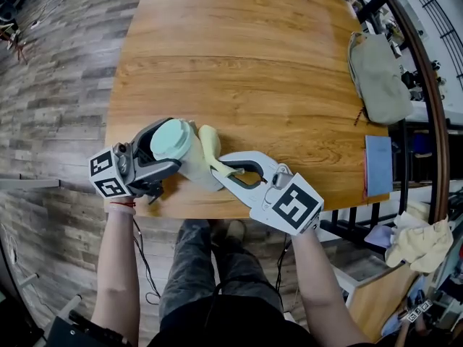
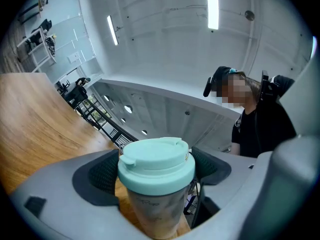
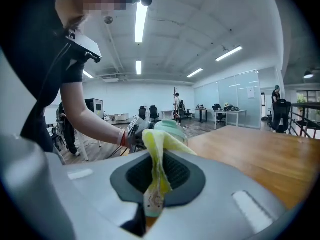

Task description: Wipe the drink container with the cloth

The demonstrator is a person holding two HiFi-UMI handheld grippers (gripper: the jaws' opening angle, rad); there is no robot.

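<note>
A clear drink cup (image 1: 189,156) with a mint-green lid (image 2: 156,160) is held tilted above the table's near edge. My left gripper (image 1: 160,157) is shut on the cup just under the lid, its pads (image 2: 96,176) on both sides. My right gripper (image 1: 230,169) is shut on a pale yellow cloth (image 1: 211,147), which is pressed against the cup's right side. In the right gripper view the cloth (image 3: 159,164) hangs pinched between the dark pads, and the cup's lid (image 3: 169,127) shows just behind it.
The round wooden table (image 1: 246,63) stretches ahead. A grey-green bag (image 1: 377,78) and a blue notebook (image 1: 377,165) lie at its right edge. A black railing (image 1: 427,92) curves behind the table on the right. My legs are below the near edge.
</note>
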